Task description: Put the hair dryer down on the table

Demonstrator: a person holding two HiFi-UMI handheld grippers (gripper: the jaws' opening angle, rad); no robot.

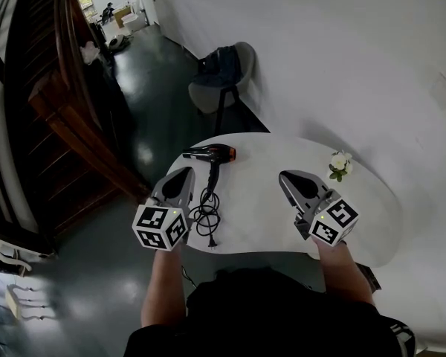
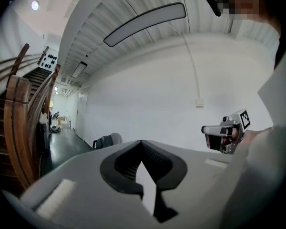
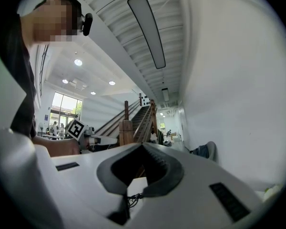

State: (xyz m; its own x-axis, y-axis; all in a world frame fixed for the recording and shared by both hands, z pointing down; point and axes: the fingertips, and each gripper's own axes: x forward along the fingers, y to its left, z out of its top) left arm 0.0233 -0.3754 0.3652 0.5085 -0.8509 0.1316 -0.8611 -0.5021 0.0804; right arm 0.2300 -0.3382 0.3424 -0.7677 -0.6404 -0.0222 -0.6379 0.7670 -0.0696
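black, orange-tipped hair dryer [image 1: 210,153]: lies flat on round white table [image 1: 260,199], far-left part; barrel crosswise, handle toward near edge | left gripper [image 1: 183,175]: clenched, empty, table's near-left edge, the nearer one | right gripper [image 1: 288,178]: clenched, empty, near-right | task looks done

Head view: even, diffuse indoor light. The white table [image 1: 275,199] and wall [image 1: 342,58] are bright, near washed out, with faint shadows. The dark glossy floor [image 1: 152,117] carries pale reflected glare, and the staircase [image 1: 59,103] side is dim. Frame edges bowed, bottom left smeared. Both gripper views: heavy fisheye, black corners, straight lines curved, close foreground soft. Right gripper view: window [image 3: 63,110] blown out, ceiling spots [image 3: 77,62] lit.
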